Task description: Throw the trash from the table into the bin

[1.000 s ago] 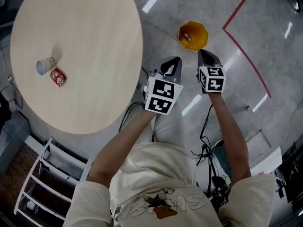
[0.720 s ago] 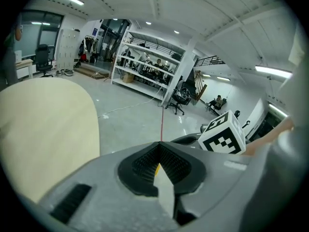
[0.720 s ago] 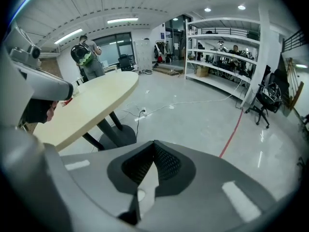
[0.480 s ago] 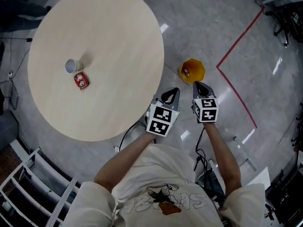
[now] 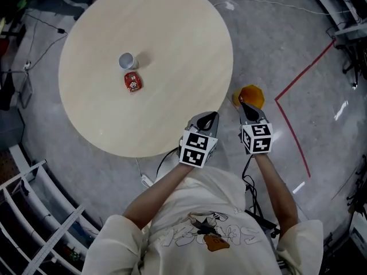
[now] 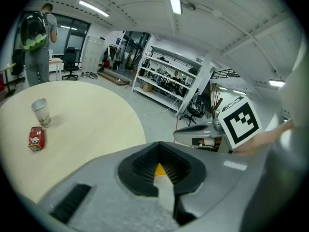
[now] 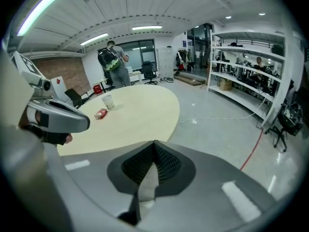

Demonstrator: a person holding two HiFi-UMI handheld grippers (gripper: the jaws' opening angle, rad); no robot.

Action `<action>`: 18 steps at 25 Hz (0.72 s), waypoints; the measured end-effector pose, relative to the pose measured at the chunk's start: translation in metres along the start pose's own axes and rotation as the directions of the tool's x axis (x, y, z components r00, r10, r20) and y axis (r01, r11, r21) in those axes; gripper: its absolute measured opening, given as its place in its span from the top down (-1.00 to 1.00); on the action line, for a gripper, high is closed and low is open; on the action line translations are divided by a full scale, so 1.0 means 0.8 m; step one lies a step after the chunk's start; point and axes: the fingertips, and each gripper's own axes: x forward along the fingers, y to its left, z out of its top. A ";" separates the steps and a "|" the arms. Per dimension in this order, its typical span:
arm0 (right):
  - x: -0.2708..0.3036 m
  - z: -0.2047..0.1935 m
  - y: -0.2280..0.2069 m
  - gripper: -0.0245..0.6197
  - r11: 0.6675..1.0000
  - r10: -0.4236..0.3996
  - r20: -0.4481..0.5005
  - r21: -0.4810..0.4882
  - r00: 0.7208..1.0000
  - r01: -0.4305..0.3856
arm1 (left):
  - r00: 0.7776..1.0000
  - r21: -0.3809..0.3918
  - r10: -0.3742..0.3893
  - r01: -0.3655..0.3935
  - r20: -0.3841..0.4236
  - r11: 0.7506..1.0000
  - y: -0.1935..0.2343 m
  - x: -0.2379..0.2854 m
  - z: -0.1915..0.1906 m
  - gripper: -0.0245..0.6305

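A white paper cup [image 5: 127, 61] lies on its side on the round beige table [image 5: 178, 33], with a red packet [image 5: 133, 82] right beside it. Both also show in the left gripper view, cup [image 6: 40, 111] and packet [image 6: 36, 138], and far off in the right gripper view, cup [image 7: 107, 101] and packet [image 7: 101, 113]. The yellow bin [image 5: 254, 95] stands on the floor right of the table, partly hidden by my right gripper [image 5: 243, 103]. My left gripper [image 5: 211, 117] hangs over the table's near edge. Both grippers, left [image 6: 158, 146] and right [image 7: 154, 143], are shut and hold nothing.
A red line [image 5: 292, 133] runs across the grey floor right of the bin. White rack frames [image 5: 34, 222] stand at the lower left, and cables [image 5: 155, 168] trail under the table edge. A person with a backpack [image 7: 113, 62] stands beyond the table; storage shelves [image 7: 246, 71] line the far wall.
Both grippers have lifted and drawn back from the bin toward the table's edge, staying shut. The view has swung, so the table sits more central and the bin lies half behind the right gripper.
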 end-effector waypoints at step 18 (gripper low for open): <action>0.037 0.084 0.237 0.90 0.939 0.261 0.004 -0.231 0.965 -0.253 | 0.968 -0.175 0.223 -0.201 0.114 0.964 0.155 -0.179 -0.022 0.91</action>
